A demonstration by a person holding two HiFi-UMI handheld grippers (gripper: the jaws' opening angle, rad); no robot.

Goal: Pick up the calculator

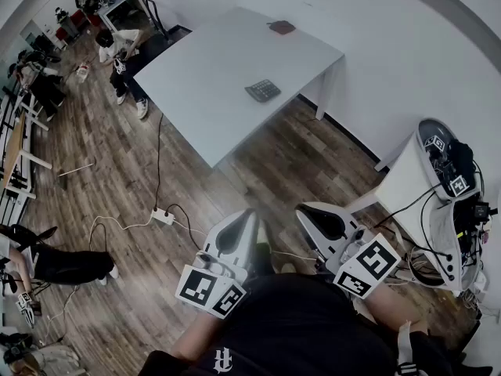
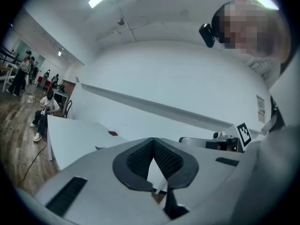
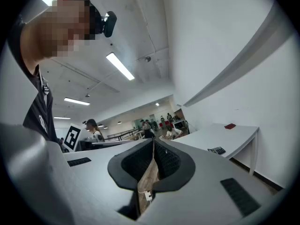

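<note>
The flat dark-grey plastic calculator (image 1: 263,91) on the white table (image 1: 211,84), probably light, stiff and slick, suits a pinch across its width; left tool (image 1: 250,215) and right tool (image 1: 303,209) are clenched empty.

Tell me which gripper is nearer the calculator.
Neither clearly; it's too close to call. The left gripper and the right gripper are side by side close to the person's body, both far short of the calculator on the white table ahead.
</note>
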